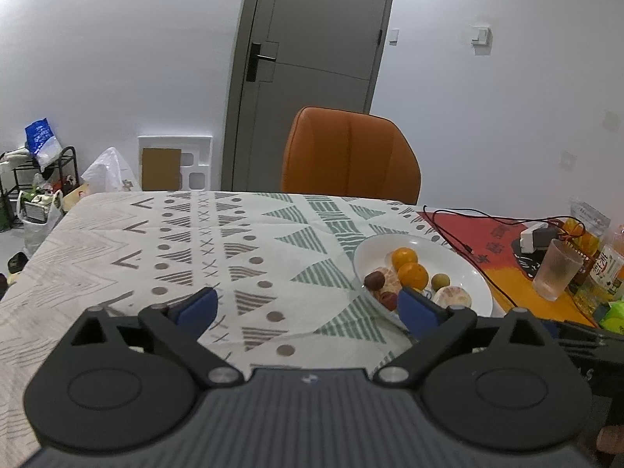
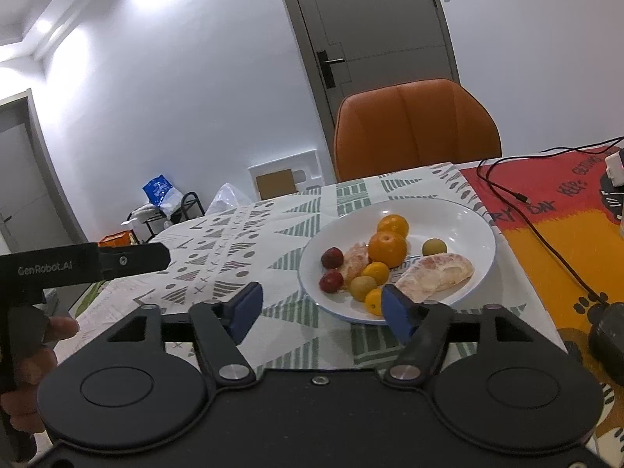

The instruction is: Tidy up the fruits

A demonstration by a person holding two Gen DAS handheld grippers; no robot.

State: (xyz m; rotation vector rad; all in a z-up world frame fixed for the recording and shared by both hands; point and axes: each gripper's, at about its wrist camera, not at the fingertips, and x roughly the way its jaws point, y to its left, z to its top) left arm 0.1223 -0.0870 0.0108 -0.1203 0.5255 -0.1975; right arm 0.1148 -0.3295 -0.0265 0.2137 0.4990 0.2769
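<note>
A white plate [image 2: 464,214] on the patterned tablecloth holds several fruits: oranges [image 2: 387,249], small red fruits [image 2: 332,257], greenish round fruits [image 2: 434,247] and peeled pomelo pieces [image 2: 435,272]. The plate also shows in the left wrist view [image 1: 390,243], at the right. My right gripper [image 2: 318,308] is open and empty, just in front of the plate's near rim. My left gripper [image 1: 308,304] is open and empty, above the cloth to the left of the plate. The left gripper's body [image 2: 78,263] shows at the left in the right wrist view.
An orange chair [image 1: 351,156] stands behind the table. A red and orange mat [image 2: 546,226] lies to the right with black cables [image 2: 542,234], a clear cup [image 1: 555,275], bottles and a charger. The table's left edge drops to floor clutter [image 1: 39,195].
</note>
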